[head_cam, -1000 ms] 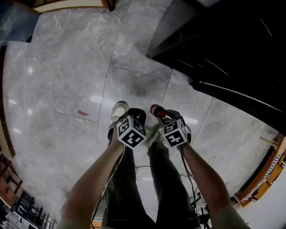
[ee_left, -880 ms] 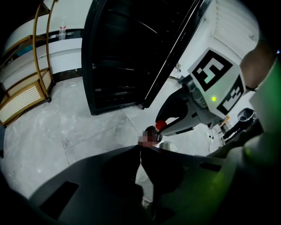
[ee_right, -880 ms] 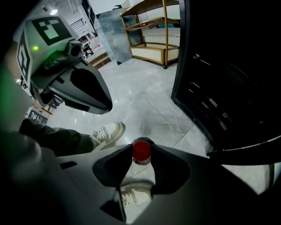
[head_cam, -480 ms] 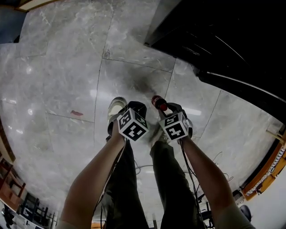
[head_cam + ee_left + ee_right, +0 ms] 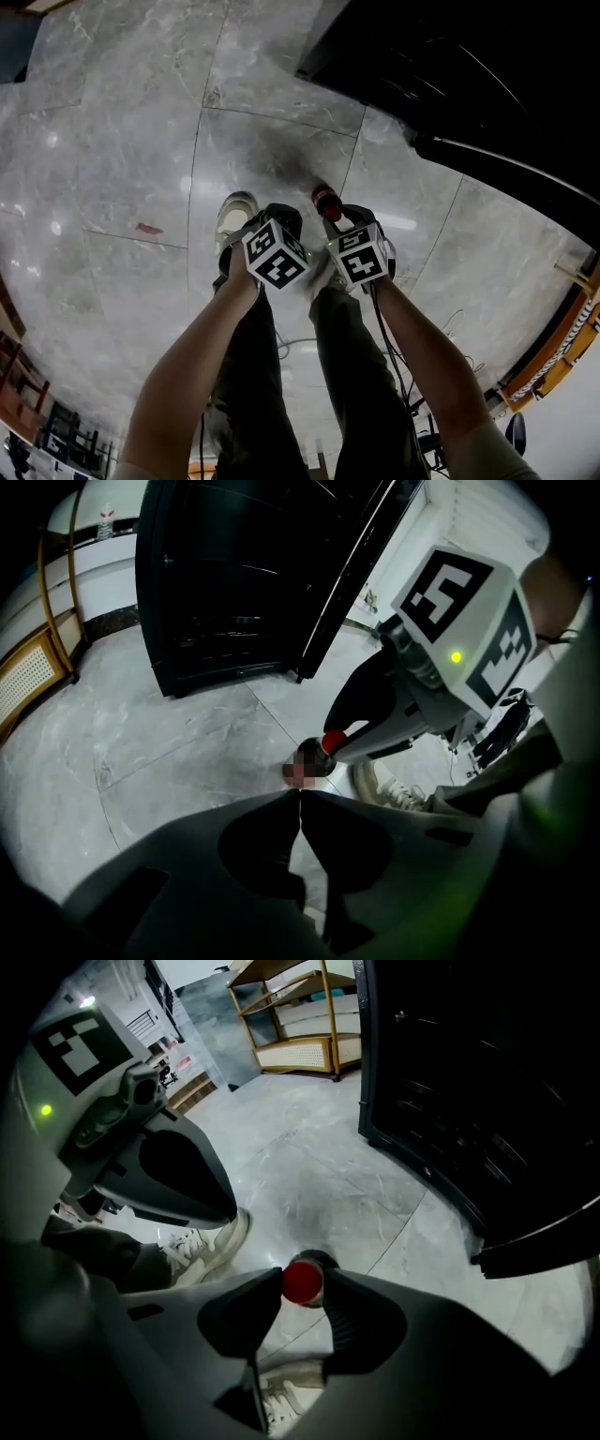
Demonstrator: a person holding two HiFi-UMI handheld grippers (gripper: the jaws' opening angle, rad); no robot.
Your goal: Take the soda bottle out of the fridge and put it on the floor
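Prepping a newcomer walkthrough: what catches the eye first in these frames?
First, the red-capped soda bottle between the jaws of the right gripper, which are opening. It is above the grey marble floor, near the person's white shoe. Next comes the big black fridge at the upper right of the head view. The left gripper is alongside, shut and empty.

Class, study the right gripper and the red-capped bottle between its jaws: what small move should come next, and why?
Probably let the right gripper finish opening while holding it level. Its jaws are opening around the red cap of the soda bottle, which is cap-up over the grey floor beside the shoe. Whether its base already rests on the floor cannot be seen, so go slowly.
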